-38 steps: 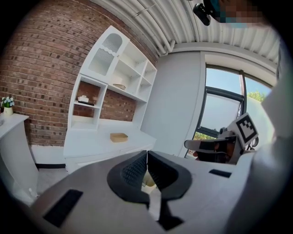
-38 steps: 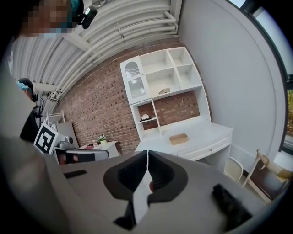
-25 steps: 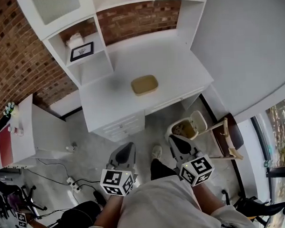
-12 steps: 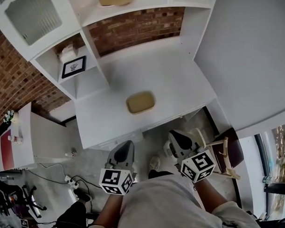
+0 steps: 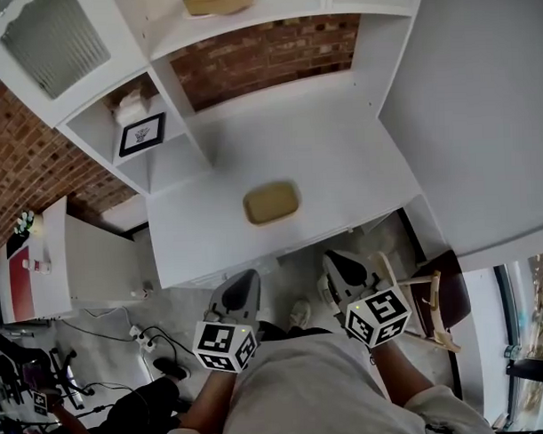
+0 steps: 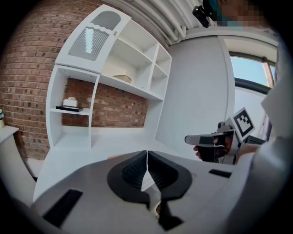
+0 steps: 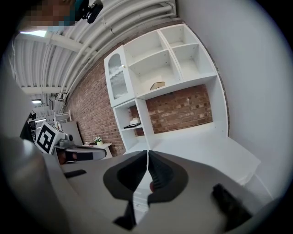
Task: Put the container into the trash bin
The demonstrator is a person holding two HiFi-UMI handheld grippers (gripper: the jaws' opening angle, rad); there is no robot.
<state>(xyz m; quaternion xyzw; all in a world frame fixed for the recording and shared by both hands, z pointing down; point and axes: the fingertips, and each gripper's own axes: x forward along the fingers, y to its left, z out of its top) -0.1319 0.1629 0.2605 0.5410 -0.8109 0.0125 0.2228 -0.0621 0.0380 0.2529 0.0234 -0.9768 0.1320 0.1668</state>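
Note:
A shallow tan container lies on the white desk, near its front edge. Both grippers hang in front of the desk, short of its edge and apart from the container. My left gripper is shut with nothing in it, and its jaws meet in the left gripper view. My right gripper is shut and empty too, with its jaws touching in the right gripper view. The trash bin stands on the floor under the desk's right end, mostly hidden behind the right gripper.
A white hutch with open shelves rises at the back of the desk; one shelf holds a framed picture, a higher one a tan dish. A wooden chair stands at the right. Cables and a power strip lie on the floor.
The head view has shifted toward the desk, so the container sits lower in it and the bin has slid behind the right gripper. Both grippers stay shut and empty.

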